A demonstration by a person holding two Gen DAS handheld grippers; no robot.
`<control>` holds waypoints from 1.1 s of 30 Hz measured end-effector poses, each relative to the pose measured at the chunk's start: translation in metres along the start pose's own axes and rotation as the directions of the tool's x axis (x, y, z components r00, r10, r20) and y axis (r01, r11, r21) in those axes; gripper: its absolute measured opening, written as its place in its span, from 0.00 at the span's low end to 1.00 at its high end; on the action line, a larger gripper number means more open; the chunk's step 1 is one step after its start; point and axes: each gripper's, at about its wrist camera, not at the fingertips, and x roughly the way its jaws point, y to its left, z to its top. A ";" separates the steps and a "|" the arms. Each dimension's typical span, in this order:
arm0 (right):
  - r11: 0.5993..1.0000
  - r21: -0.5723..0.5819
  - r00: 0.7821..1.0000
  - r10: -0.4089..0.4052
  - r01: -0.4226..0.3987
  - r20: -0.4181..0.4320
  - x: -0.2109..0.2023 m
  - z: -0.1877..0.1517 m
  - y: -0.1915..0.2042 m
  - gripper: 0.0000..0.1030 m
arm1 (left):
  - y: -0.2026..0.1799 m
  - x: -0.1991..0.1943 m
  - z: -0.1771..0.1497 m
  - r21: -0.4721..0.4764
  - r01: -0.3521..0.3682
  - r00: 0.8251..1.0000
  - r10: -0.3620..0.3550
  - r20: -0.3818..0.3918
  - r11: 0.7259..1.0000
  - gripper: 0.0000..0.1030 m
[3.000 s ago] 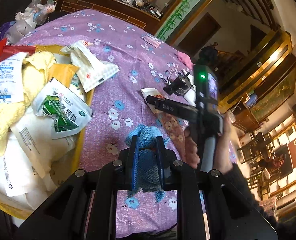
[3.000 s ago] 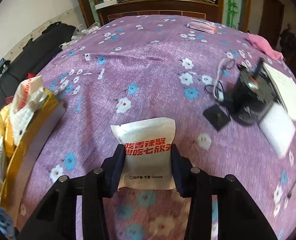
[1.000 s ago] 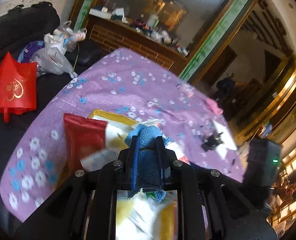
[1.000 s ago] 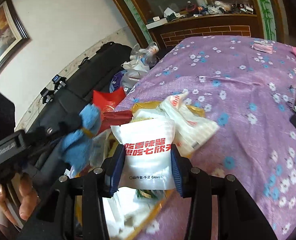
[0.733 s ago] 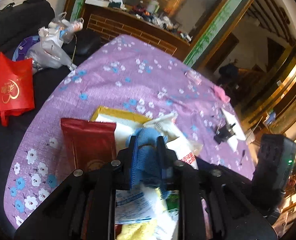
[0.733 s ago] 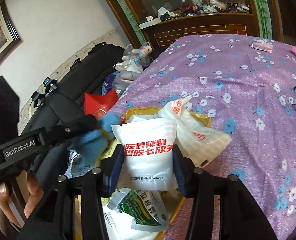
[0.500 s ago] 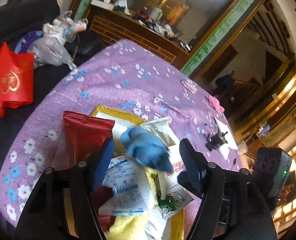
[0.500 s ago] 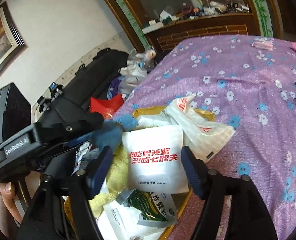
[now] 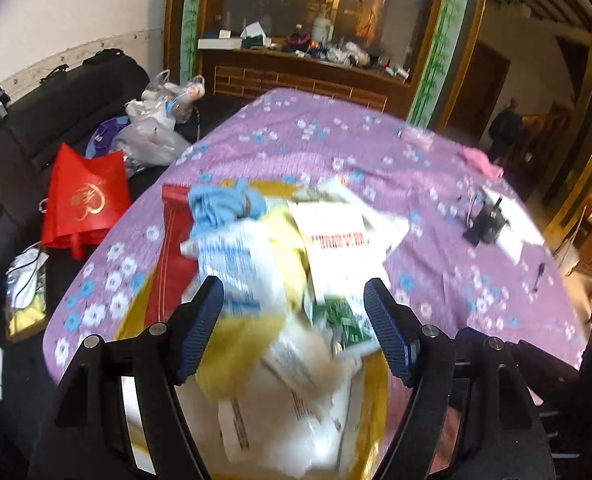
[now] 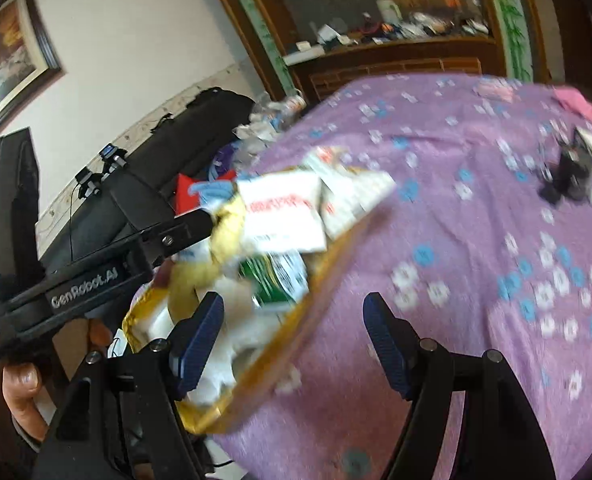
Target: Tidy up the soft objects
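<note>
Gaping wide and still spreading, the left gripper (image 9: 293, 320) hangs empty at lower centre, the right gripper (image 10: 293, 328) empty and open, the blue cloth (image 9: 223, 204) atop the gold tray's (image 10: 320, 280) heap.

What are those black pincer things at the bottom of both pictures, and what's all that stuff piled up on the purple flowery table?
Those are tongs. A person holds one pair in each hand, and a small camera on each looks out between its two fingers. One picture comes from the left tongs, the other from the right tongs. Both stand open and hold nothing; the left ones are just opening. On the purple cloth sits a yellow tray heaped with soft packets, a blue cloth and a white glove packet. The pictures are blurry.
</note>
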 end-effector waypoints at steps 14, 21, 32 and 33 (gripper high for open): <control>0.997 0.071 1.000 -0.016 0.017 -0.020 -0.017 -0.009 -0.007 0.70 | -0.017 -0.010 -0.023 0.078 -0.165 0.986 0.165 0.003 0.983 0.71; 0.995 0.093 0.999 -0.034 0.037 -0.039 -0.017 -0.012 -0.010 0.70 | -0.022 -0.008 -0.023 0.101 -0.196 0.981 0.196 0.005 0.975 0.71; 0.996 0.061 0.997 -0.061 0.063 -0.043 -0.020 -0.011 0.002 0.70 | -0.026 -0.011 -0.021 0.109 -0.216 0.976 0.214 0.028 0.970 0.71; 0.996 0.056 0.997 -0.065 0.067 -0.041 -0.021 -0.011 0.002 0.70 | -0.027 -0.011 -0.020 0.114 -0.218 0.976 0.216 0.032 0.969 0.71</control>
